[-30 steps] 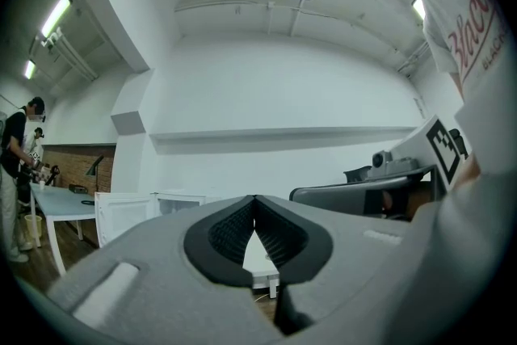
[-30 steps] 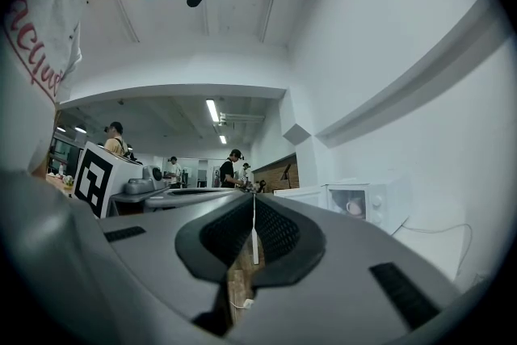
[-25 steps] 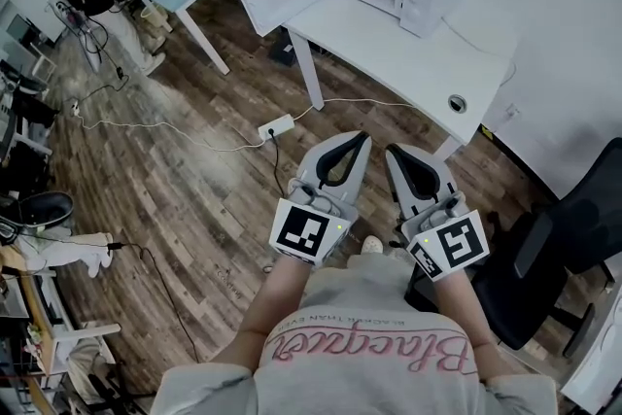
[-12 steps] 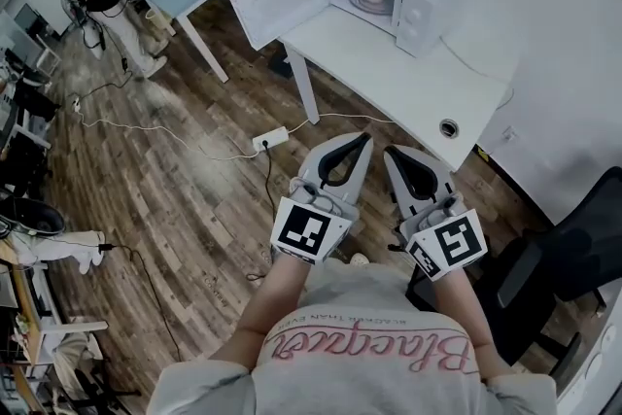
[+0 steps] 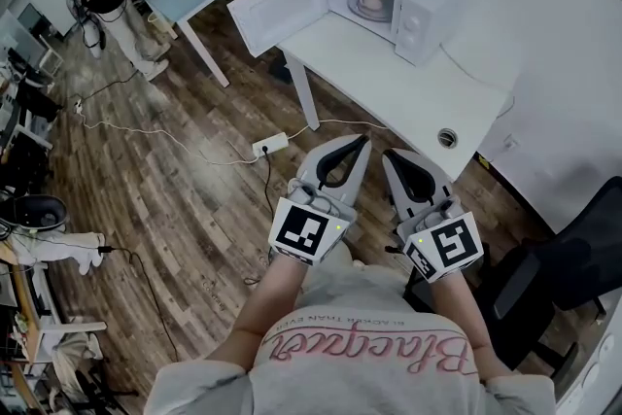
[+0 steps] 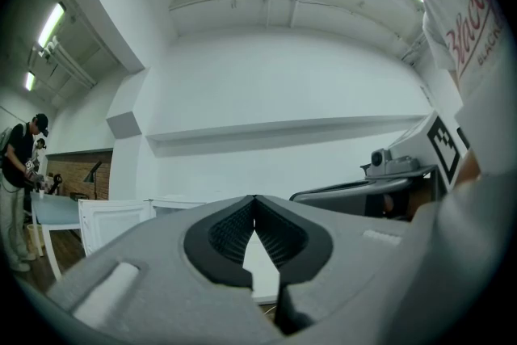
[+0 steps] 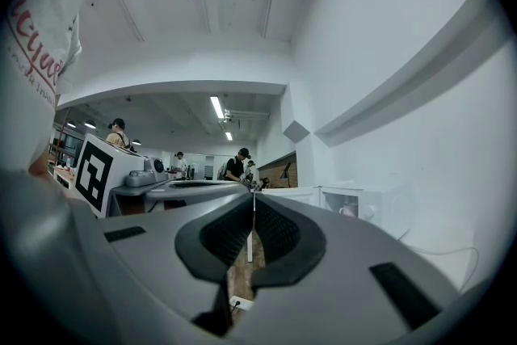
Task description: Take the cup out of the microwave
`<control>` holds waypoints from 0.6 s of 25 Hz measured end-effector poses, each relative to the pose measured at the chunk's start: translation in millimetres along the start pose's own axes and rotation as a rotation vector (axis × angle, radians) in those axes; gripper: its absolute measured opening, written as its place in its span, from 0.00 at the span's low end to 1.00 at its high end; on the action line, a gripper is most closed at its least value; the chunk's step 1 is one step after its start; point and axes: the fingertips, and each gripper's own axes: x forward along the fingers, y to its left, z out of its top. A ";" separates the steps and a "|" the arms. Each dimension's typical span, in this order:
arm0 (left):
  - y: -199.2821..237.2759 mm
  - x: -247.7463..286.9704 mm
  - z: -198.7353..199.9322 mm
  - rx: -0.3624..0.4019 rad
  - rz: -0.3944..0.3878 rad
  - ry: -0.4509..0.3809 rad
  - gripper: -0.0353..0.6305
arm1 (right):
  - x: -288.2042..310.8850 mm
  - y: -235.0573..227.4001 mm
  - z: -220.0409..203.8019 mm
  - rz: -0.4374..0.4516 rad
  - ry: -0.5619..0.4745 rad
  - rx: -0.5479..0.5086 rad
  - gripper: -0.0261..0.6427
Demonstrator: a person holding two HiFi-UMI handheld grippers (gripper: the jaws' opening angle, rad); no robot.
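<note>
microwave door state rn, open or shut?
Open. In the head view the microwave has its door swung wide out to the left, and the cup shows inside the bare cavity.

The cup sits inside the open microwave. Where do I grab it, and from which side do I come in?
Grip the cup across its side wall, coming level through the open front of the microwave: roof and walls block every other way, and the door is swung aside. It looks upright; its handle is too small to place. The right gripper is shut; open it first.
</note>
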 end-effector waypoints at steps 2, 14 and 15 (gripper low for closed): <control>2.8 2.0 -3.3 0.001 0.003 0.006 0.06 | 4.0 -2.2 -1.3 0.007 -0.001 0.005 0.06; 48.2 23.8 -20.0 -0.034 0.023 0.016 0.06 | 44.7 -27.8 -10.5 -0.002 0.016 0.039 0.06; 54.3 27.0 -22.2 -0.035 0.023 0.018 0.06 | 50.6 -30.5 -11.7 -0.003 0.016 0.040 0.06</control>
